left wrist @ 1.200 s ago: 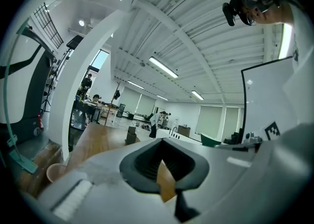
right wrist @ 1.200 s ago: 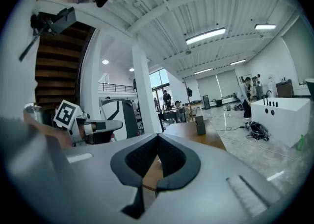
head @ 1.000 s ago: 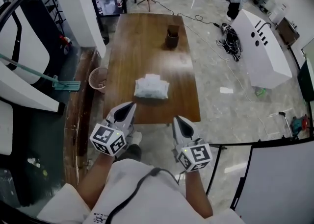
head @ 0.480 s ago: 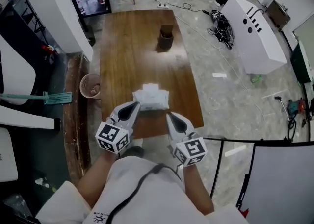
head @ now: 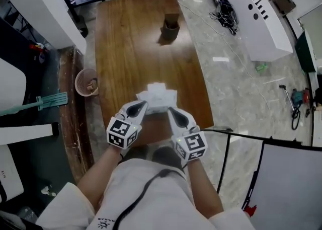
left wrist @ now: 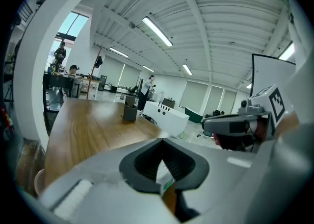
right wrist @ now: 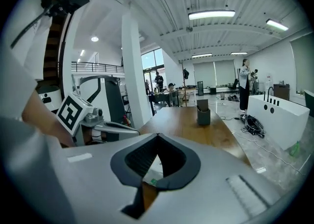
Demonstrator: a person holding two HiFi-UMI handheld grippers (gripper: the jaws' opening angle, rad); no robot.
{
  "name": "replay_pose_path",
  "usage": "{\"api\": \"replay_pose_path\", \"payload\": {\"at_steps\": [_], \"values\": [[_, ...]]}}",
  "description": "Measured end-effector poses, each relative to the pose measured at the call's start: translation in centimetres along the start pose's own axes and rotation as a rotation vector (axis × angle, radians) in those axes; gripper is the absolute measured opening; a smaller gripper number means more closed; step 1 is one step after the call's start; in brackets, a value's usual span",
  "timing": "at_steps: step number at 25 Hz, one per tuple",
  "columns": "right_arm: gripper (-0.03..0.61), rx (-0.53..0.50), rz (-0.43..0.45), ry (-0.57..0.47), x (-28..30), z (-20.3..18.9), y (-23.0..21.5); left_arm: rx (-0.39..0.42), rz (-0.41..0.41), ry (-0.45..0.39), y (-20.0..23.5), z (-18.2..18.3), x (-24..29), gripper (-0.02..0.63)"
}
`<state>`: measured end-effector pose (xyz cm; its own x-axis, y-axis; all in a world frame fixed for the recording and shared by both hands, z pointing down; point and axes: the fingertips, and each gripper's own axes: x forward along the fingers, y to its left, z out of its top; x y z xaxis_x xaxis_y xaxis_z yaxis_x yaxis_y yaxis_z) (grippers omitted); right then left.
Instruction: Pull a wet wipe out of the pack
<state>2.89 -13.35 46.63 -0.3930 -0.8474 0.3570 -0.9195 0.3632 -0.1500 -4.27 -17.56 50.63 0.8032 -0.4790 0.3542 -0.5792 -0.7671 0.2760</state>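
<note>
Head view: the pack of wet wipes (head: 158,97), white and crumpled, lies on the near end of the wooden worktop (head: 136,48), close to its front edge. The left claw (head: 142,104) and the right claw (head: 169,109) point at the pack from the person's side, one at each near corner; whether the tips touch it cannot be told. A dark holder (head: 170,28) stands well apart at the far end, with bare wood between it and the pack. On the floor to the left are a waste basket (head: 86,82) and a green mop (head: 45,102). To the right stand a long white cabinet (head: 256,17) and a tangle of cables (head: 224,7).

Left gripper view: the left claw's (left wrist: 162,140) jaws are closed tip to tip with nothing gripped. A bit of the pack (left wrist: 164,176) shows through the hollow behind the tips. The right claw (left wrist: 235,125) is alongside.

Right gripper view: the right claw's (right wrist: 158,135) jaws also meet at the tips, empty, with the pack (right wrist: 152,173) glimpsed beneath. The left claw (right wrist: 105,126) sits beside it, the holder (right wrist: 203,115) far ahead.
</note>
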Motion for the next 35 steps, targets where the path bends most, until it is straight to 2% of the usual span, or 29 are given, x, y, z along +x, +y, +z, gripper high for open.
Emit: {"api": "replay_pose_path", "payload": {"at_steps": [10,12,14,17,19,22,25,28,32,35], "values": [[0.004,-0.012,-0.003,0.081,3.9,-3.4,-2.9,-0.003,0.000,0.113,1.8,-4.5,5.0,0.008],[0.004,-0.009,0.012,0.089,4.5,-4.0,-3.2,-0.009,0.016,0.114,1.9,-4.7,5.2,0.008],[0.005,0.001,0.027,0.095,4.8,-4.7,-3.5,0.021,0.027,0.106,1.3,-4.4,5.0,0.010],[0.005,0.026,0.036,0.092,4.9,-5.3,-4.4,0.125,0.048,0.123,-0.1,-4.9,4.8,0.165],[0.005,0.051,0.039,0.084,4.7,-5.4,-5.1,0.169,0.089,0.125,-0.6,-5.0,5.4,0.200],[0.005,0.061,0.060,0.085,4.8,-5.7,-5.4,0.194,0.159,0.132,-0.3,-5.2,6.9,0.202],[0.004,0.052,0.087,0.096,5.4,-6.2,-5.6,0.172,0.219,0.128,1.0,-5.3,7.7,0.176],[0.003,0.047,0.115,0.114,6.1,-6.5,-5.6,0.111,0.264,0.122,2.3,-5.6,7.3,0.043],[0.005,0.001,0.162,0.160,7.3,-7.1,-4.8,-0.026,0.292,0.132,3.4,-6.9,7.0,0.014],[0.005,-0.072,0.211,0.200,8.2,-7.5,-3.9,-0.083,0.297,0.131,3.6,-7.1,7.1,0.011]]}}
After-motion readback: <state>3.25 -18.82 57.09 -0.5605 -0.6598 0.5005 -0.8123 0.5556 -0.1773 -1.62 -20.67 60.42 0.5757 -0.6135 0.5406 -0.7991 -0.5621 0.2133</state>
